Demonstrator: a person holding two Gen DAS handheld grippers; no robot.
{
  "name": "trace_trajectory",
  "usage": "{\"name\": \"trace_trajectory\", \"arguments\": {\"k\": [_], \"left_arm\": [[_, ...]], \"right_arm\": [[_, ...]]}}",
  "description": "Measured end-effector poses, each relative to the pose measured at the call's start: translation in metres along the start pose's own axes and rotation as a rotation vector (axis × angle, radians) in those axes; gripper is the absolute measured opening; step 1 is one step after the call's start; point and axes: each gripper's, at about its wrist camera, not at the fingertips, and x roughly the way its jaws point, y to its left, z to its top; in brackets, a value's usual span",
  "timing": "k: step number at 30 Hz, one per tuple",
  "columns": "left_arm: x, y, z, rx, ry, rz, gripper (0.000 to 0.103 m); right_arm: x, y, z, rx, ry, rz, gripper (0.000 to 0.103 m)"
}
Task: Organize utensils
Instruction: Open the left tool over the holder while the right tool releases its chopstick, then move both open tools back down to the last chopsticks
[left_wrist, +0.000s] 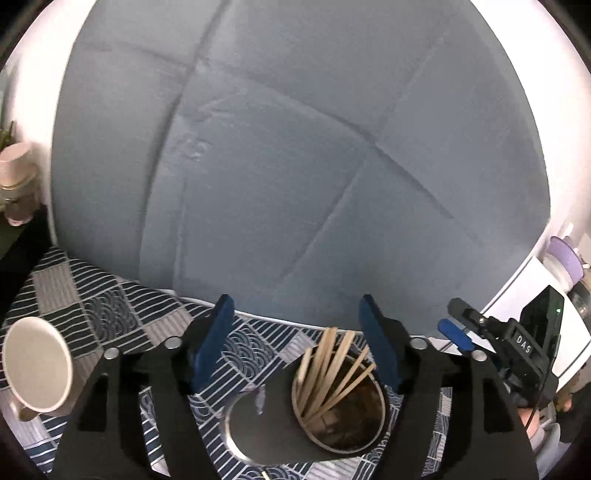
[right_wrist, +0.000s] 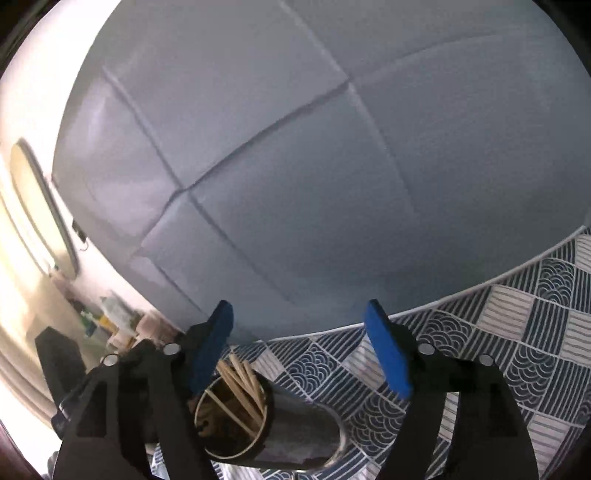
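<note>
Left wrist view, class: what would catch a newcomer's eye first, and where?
The big grey-blue quilted headboard fills the upper frame. Below, between the open left hand-held gripper fingers, a round holder bristles with wooden chopsticks on the patterned cloth; a white mug lies far left.

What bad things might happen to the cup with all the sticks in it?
1. The chopsticks lean out over the holder's rim, so the open left hand-held gripper hovering close might bump them out.
2. The mug lies on its side on the tablecloth and might roll.
</note>
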Motion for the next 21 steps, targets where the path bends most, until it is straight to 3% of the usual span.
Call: {"name": "trace_trajectory", "arguments": {"k": [2,10,21], "left_arm": [[-0.005,0.002,-0.003,0.016,0.007,0.032,0.079],[-0.014,0.025,-0.03,0.016,0.066,0.122,0.097],[-0.002,0.048,-0.091,0.0,0.234,0.203,0.097]], "right_arm": [[0.0,-0.006,-0.001,0.017,0.015,-0.01,0.081],[0.004,-0.026,-0.026,0.026,0.128,-0.046,0.086],[0.02,-0.046,-0.099,-0.03,0.317,-0.119,0.086]]}}
